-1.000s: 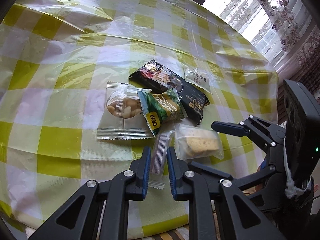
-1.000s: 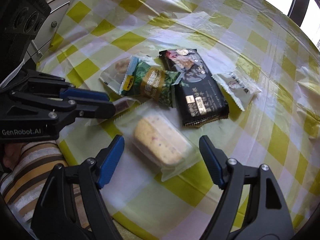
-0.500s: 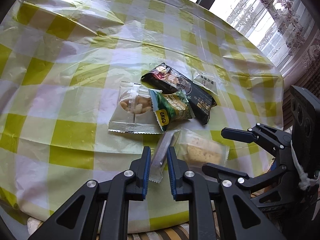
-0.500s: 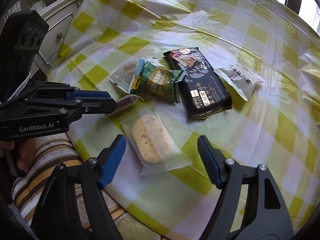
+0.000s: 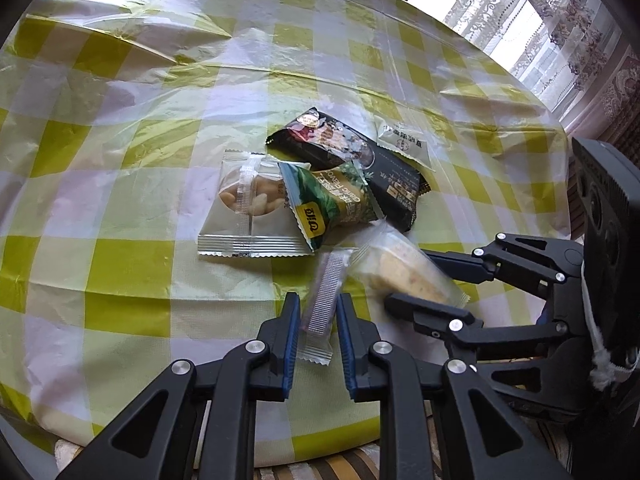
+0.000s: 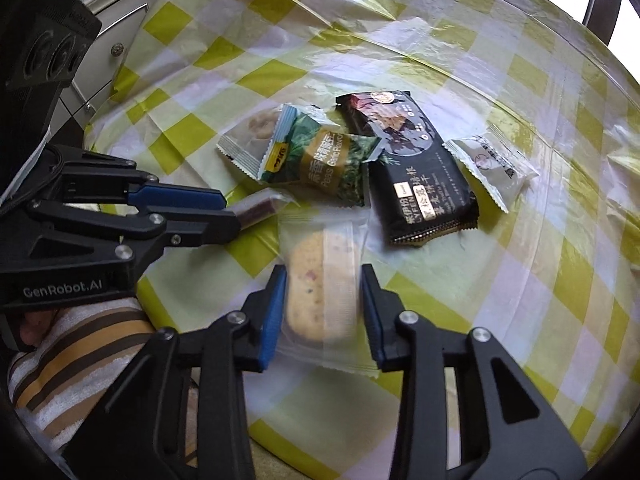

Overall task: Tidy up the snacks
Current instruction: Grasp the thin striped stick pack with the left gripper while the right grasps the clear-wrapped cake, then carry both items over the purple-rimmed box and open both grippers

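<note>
A thin clear stick packet (image 5: 325,280) lies between the blue pads of my left gripper (image 5: 318,300). Its jaws are opening, and a small gap shows on each side of the packet. My right gripper (image 6: 322,272) is closing on a clear-wrapped cookie (image 6: 320,292), with both pads against the wrapper. In the left wrist view that cookie (image 5: 396,264) sits tilted between the right gripper's fingers (image 5: 410,280). Beyond them on the checked tablecloth (image 5: 120,260) lie a peanut packet (image 5: 244,216), a green pea packet (image 5: 332,204), a black biscuit pack (image 5: 360,156) and a small white sachet (image 5: 404,140).
The round table's near edge runs just under both grippers. A striped sleeve (image 6: 68,344) is at lower left. A grey cabinet (image 6: 116,36) stands left of the table. Curtained windows (image 5: 560,20) lie beyond the far right rim.
The right gripper's jaws went from wide apart to closed on the cookie packet, which now points along the fingers. The left jaws have parted slightly around the stick packet.
</note>
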Tool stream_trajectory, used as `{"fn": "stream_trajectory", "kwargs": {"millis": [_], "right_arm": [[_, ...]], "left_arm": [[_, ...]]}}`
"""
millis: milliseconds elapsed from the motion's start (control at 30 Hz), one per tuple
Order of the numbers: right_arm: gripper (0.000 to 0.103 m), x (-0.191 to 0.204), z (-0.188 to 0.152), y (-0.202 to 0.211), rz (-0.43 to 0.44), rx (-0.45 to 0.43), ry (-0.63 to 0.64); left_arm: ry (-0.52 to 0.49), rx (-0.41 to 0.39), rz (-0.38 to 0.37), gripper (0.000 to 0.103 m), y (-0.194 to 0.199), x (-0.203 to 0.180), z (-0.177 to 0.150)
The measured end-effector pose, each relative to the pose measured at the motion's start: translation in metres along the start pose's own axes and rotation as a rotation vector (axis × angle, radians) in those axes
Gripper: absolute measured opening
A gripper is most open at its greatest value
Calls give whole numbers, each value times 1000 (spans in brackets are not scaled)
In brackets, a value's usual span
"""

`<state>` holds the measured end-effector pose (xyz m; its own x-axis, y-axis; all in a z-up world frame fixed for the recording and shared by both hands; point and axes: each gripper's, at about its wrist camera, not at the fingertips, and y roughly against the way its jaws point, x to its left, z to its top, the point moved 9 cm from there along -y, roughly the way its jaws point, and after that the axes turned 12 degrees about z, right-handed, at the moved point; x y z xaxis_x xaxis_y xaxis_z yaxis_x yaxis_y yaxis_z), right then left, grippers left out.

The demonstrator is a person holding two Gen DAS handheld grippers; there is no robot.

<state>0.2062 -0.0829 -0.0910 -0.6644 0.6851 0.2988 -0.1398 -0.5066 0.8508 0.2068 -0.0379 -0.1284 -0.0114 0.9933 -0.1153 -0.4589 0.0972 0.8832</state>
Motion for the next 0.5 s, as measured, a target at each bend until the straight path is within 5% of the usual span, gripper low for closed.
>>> {"fn": "stream_trajectory", "kwargs": {"millis": [267,500], "right_arm": [[38,-20,-13,15,-57,-42,-113],[38,-25,-26,40,-71,-97,-169]], "left_arm": [[-60,-9,36,23,-1,-9,0],[-235,-28,234,15,-4,-28,-4]]}}
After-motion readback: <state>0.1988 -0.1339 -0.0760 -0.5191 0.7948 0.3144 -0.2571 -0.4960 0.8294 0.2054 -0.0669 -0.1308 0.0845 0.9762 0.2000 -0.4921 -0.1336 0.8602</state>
